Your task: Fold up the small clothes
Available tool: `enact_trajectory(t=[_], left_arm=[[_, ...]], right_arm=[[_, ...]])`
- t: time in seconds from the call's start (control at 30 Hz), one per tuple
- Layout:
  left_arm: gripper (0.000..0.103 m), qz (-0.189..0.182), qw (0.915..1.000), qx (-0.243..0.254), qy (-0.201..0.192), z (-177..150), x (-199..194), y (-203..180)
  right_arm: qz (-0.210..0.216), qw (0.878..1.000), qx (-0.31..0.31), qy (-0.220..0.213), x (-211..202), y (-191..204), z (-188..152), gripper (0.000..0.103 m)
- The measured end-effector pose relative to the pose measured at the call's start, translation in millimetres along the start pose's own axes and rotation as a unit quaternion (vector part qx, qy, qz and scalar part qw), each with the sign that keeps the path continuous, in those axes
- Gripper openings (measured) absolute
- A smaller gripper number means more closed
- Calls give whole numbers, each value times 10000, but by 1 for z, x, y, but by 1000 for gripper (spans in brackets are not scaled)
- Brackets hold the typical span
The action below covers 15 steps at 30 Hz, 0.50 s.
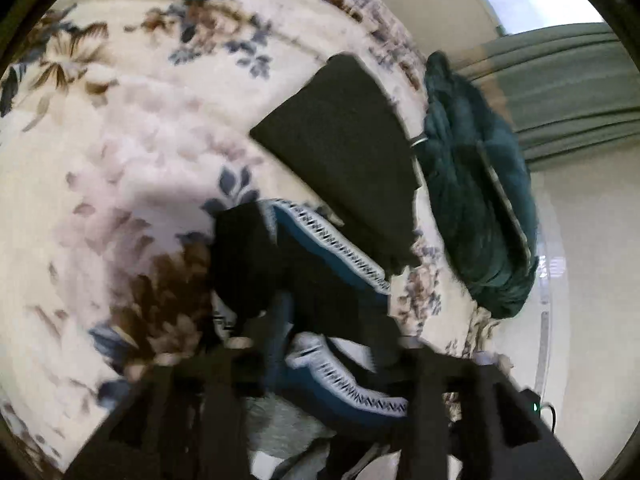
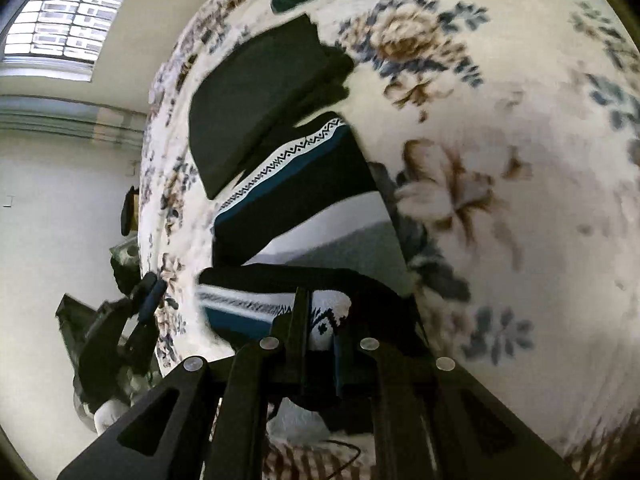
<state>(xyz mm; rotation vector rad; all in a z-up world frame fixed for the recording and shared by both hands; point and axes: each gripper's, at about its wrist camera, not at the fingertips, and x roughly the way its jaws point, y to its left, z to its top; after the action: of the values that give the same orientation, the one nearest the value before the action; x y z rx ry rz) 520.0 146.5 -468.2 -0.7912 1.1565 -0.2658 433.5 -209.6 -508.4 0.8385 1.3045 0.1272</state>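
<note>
My right gripper (image 2: pixel 320 320) pinches the patterned garment (image 2: pixel 296 184) by its near edge on the floral bedspread (image 2: pixel 500 160); my left gripper (image 1: pixel 320 344) sits over it, grip blurred, cannot tell. A folded black garment (image 1: pixel 340 136) lies just beyond.

Left gripper (image 1: pixel 320 320) is blurred, fingers clamped on patterned cloth. Right gripper (image 2: pixel 320 320) has fingers drawn close, pinching cloth.
</note>
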Motion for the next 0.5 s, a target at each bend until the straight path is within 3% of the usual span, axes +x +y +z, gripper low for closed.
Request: enact_trajectory(t=[0.07, 0.1, 0.13, 0.23, 0.3, 0.4, 0.5], left_arm=[[44, 201, 9986, 466, 128, -14, -8, -3], [47, 286, 9968, 704, 239, -24, -12, -5], [51, 354, 9943, 932, 372, -40, -16, -7], [55, 369, 9887, 1179, 844, -100, -31, -5], [55, 179, 9887, 769, 1271, -145, -31, 6], [55, -268, 9827, -316, 1806, -203, -10, 26], [55, -720, 9727, -1120, 1898, -242, 16, 34]], right_arm=[[-26, 9996, 117, 270, 17, -5, 13, 21], [-54, 9992, 184, 360, 19, -8, 17, 39], [-10, 9993, 208, 308, 16, -11, 17, 50], [-3, 9995, 309, 113, -8, -26, 6, 50], [-109, 9989, 461, 58, -25, -45, -13, 50], [-398, 9974, 590, 69, -40, -71, -43, 50], [-627, 9952, 743, 138, -47, -98, -67, 50]])
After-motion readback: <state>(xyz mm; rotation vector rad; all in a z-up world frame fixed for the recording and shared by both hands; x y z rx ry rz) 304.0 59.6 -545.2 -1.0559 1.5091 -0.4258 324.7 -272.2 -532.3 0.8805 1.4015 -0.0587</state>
